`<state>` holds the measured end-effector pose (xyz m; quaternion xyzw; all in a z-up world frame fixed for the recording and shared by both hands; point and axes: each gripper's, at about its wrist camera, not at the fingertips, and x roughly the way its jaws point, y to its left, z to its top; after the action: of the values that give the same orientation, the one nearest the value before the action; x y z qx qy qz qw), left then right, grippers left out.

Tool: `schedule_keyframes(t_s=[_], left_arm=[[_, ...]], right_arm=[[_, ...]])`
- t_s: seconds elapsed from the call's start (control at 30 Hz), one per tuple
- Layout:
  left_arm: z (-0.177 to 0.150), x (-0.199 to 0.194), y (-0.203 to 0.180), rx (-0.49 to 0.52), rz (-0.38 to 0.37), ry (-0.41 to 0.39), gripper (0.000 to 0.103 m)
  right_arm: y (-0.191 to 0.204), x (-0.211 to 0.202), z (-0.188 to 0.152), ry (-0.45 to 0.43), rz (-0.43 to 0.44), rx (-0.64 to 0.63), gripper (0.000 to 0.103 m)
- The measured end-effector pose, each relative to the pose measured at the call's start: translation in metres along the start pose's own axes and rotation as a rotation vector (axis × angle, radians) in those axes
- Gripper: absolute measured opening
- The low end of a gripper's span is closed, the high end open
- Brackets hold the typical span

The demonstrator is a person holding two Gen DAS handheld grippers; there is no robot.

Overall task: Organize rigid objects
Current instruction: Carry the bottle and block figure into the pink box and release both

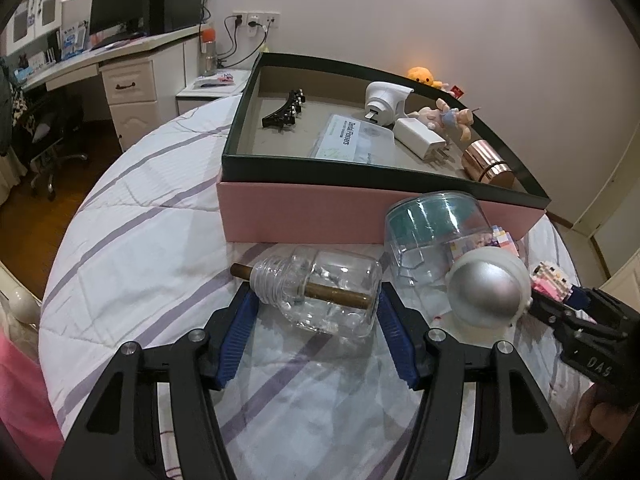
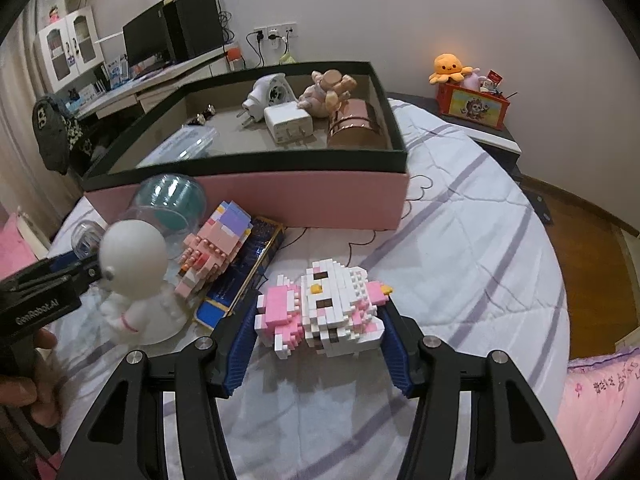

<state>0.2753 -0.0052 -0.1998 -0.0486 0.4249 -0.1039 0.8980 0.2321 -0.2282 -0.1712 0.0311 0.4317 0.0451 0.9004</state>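
A clear glass bottle [image 1: 320, 296] with a brown stopper rod lies on its side on the bedspread. My left gripper [image 1: 316, 304] is shut on it, one blue pad at the neck and the other at the base. A pink and white block figure [image 2: 320, 308] lies between the pads of my right gripper [image 2: 320, 320], which is shut on its two ends. Just behind both stands the pink box [image 1: 300, 212] with a dark green rim. It holds a hair clip [image 1: 284, 110], a white plug [image 1: 384, 104], a charger [image 1: 418, 136], a plush toy [image 1: 448, 116] and a copper cylinder [image 1: 486, 162].
A white astronaut figure [image 2: 134, 272] stands between the two grippers. Behind it are a clear dome container [image 2: 172, 200], a pink block model [image 2: 216, 244] and a flat blue box [image 2: 244, 276]. The striped bedspread [image 2: 460, 240] stretches right. A desk [image 1: 120, 52] stands at the far left.
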Motion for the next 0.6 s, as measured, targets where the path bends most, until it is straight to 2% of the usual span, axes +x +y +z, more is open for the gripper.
schedule_keyframes(t_s=[0.33, 0.47, 0.6], left_arm=[[0.002, -0.039, -0.001, 0.019, 0.005, -0.062, 0.062], [0.011, -0.056, -0.004, 0.025, 0.009, -0.087, 0.062], [0.028, -0.080, -0.011, 0.053, 0.023, -0.146, 0.062]], right_arm=[[0.008, -0.037, 0.009, -0.067, 0.025, -0.009, 0.057], [0.013, -0.052, 0.018, -0.100, 0.040, -0.019, 0.057], [0.020, -0.068, 0.035, -0.146, 0.056, -0.032, 0.057]])
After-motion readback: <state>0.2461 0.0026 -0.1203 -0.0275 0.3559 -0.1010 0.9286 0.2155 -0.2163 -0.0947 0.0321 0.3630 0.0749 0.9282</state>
